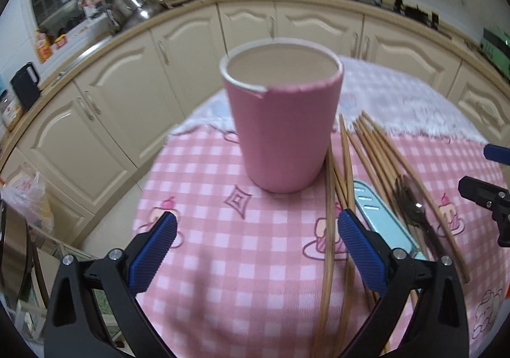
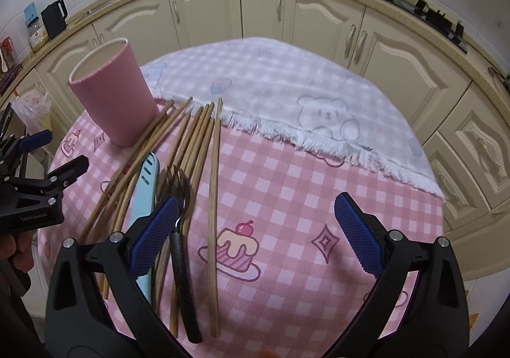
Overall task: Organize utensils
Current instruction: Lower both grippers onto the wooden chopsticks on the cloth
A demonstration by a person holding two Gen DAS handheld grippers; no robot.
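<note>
A pink cup [image 1: 282, 125] stands upright and empty on the pink checked tablecloth [image 1: 223, 262]; it also shows in the right wrist view [image 2: 113, 96]. To its right lie several wooden chopsticks [image 1: 376, 147] [image 2: 188, 147], a light blue knife [image 1: 387, 219] [image 2: 145, 186] and a dark-handled fork [image 1: 414, 208] [image 2: 181, 246]. My left gripper [image 1: 256, 246] is open and empty, in front of the cup. My right gripper [image 2: 255, 237] is open and empty above the cloth, with its left finger over the fork and knife.
A white checked cloth with a bear print [image 2: 287, 87] covers the far part of the round table. Cream kitchen cabinets [image 2: 264, 10] curve behind it. The left gripper [image 2: 38, 189] shows at the left edge of the right wrist view.
</note>
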